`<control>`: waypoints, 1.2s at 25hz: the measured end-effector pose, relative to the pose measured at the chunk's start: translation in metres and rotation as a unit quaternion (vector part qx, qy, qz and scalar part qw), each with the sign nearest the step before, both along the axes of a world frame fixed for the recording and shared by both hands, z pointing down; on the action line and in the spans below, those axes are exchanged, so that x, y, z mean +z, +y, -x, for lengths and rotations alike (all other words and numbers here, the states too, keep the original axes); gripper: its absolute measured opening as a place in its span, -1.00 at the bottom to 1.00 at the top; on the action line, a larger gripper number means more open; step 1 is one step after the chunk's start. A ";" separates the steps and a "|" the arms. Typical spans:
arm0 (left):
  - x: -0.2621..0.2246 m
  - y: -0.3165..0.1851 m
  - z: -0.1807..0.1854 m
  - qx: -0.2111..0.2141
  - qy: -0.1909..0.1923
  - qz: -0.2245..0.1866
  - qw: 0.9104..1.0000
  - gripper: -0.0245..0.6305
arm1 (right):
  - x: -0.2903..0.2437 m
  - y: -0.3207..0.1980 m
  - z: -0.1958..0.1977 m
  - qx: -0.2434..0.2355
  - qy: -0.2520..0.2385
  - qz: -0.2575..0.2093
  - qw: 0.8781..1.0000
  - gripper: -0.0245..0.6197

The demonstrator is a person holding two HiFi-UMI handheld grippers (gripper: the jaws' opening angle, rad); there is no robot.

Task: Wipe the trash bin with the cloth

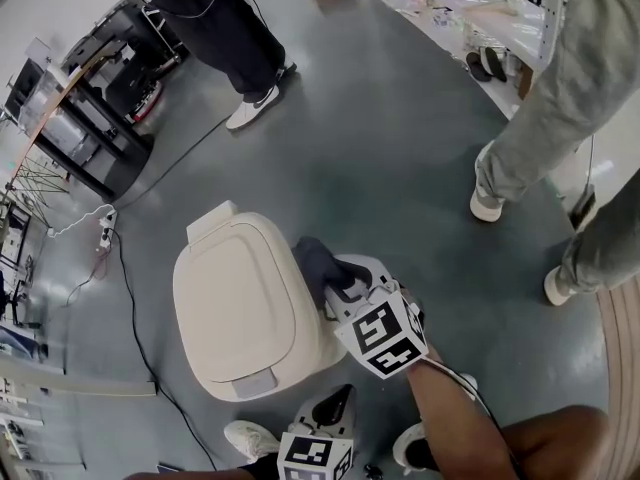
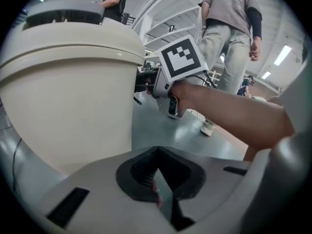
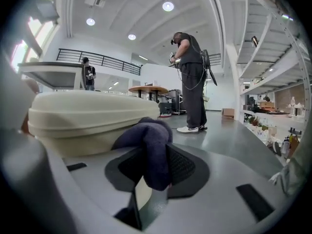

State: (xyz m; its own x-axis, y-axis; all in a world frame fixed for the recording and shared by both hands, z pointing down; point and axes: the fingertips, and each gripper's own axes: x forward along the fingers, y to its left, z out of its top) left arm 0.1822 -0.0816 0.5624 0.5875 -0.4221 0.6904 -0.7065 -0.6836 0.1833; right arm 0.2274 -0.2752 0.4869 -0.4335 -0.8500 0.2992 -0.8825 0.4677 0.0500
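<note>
Right hand-held gripper [image 3: 152, 165]: jaws clamped on a dark blue cloth [image 3: 147, 139], which bulges up between the two pads and folds over toward the trash bin [image 3: 87, 112]. In the head view, the same hand-held gripper [image 1: 338, 284] holds the cloth [image 1: 312, 258] against the right edge of the bin [image 1: 240, 313], at the rim of the closed lid.

Left hand-held gripper [image 2: 158, 180]: jaws together, with nothing between them. It sits low, just beside the bin's cream wall [image 2: 68, 101]. Whether it touches the wall cannot be told. In the head view it [image 1: 337, 406] points up at the bin's near corner.

Surface and room: the cream bin stands upright on a grey-green floor [image 1: 400, 148], with a black cable [image 1: 132, 313] trailing past its left side. A dark-framed counter [image 1: 75, 103] carrying equipment stands at the far left, and white shelving [image 1: 470, 13] at the upper right. One bystander in dark trousers [image 1: 225, 28] stands beyond the bin. Another in grey trousers [image 1: 555, 108] stands to the right.

Pose: the right forearm [image 1: 455, 413] reaches from the lower right up and leftward to the bin. The wearer's white shoes [image 1: 250, 436] are just below the bin.
</note>
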 end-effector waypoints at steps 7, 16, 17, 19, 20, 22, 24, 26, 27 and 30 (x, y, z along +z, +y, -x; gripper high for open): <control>0.010 -0.001 0.001 0.000 -0.004 0.005 1.000 -0.93 | 0.025 -0.006 0.001 -0.007 -0.002 0.015 1.000 -0.59; 0.023 0.000 0.004 0.002 -0.008 0.011 1.000 -0.93 | 0.072 -0.009 0.009 -0.007 -0.009 0.058 0.998 -0.59; 0.023 0.000 0.005 0.002 -0.009 0.013 1.000 -0.93 | 0.077 -0.009 0.010 -0.008 -0.007 0.062 0.998 -0.59; 0.025 0.001 0.006 0.002 -0.011 0.015 1.000 -0.93 | 0.087 -0.009 0.011 -0.010 0.001 0.071 0.997 -0.59; 0.027 0.001 0.007 0.003 -0.012 0.016 1.000 -0.93 | 0.093 -0.009 0.011 -0.010 0.005 0.075 0.997 -0.59; 0.030 0.000 0.007 0.003 -0.014 0.017 1.000 -0.93 | 0.104 -0.009 0.011 -0.011 0.016 0.083 0.996 -0.59; 0.031 -0.002 0.009 0.002 -0.015 0.018 1.000 -0.93 | 0.115 -0.010 0.012 -0.011 0.023 0.092 0.995 -0.59; 0.031 -0.002 0.009 0.001 -0.016 0.019 1.000 -0.93 | 0.126 -0.010 0.012 -0.010 0.016 0.108 0.994 -0.59; 0.031 -0.003 0.009 0.000 -0.016 0.018 1.000 -0.93 | 0.132 -0.010 0.012 -0.008 0.010 0.116 0.993 -0.59; 0.029 -0.006 0.006 -0.002 -0.012 0.014 1.000 -0.93 | 0.148 -0.008 0.011 0.000 0.002 0.132 0.991 -0.59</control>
